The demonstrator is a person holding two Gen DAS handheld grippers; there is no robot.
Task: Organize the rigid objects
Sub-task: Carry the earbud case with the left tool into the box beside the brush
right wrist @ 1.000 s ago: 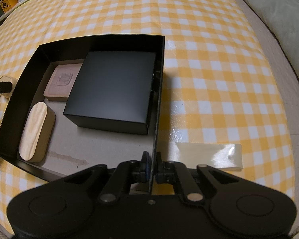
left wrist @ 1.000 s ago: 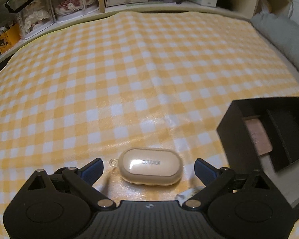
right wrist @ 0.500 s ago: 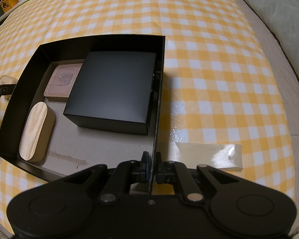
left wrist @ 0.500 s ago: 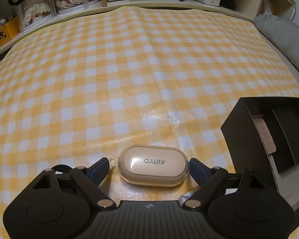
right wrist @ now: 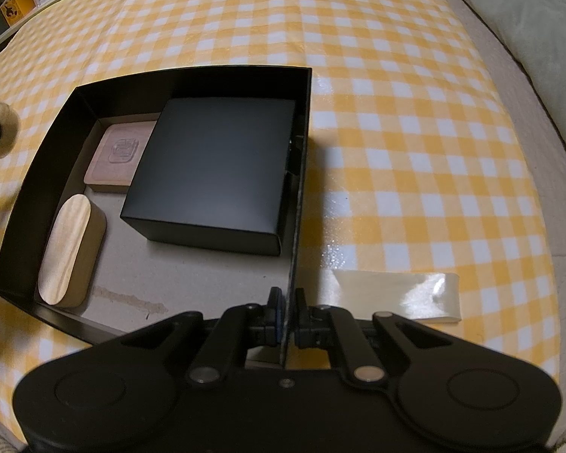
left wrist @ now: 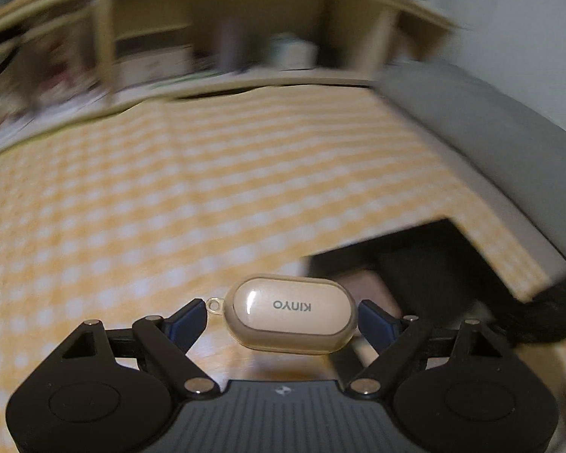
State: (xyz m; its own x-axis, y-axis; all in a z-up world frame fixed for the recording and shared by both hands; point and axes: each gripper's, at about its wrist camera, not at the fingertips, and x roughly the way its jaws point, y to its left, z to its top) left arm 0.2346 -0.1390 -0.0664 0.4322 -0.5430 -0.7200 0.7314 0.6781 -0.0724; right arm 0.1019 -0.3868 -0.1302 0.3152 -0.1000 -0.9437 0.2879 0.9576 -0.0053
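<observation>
Beige earbud case pinched between our left gripper pads, lifted above the checked tablecloth, our right gripper pressed together on the black tray's near wall, small black box just ahead inside.

Two black boxes, three small cases.
</observation>
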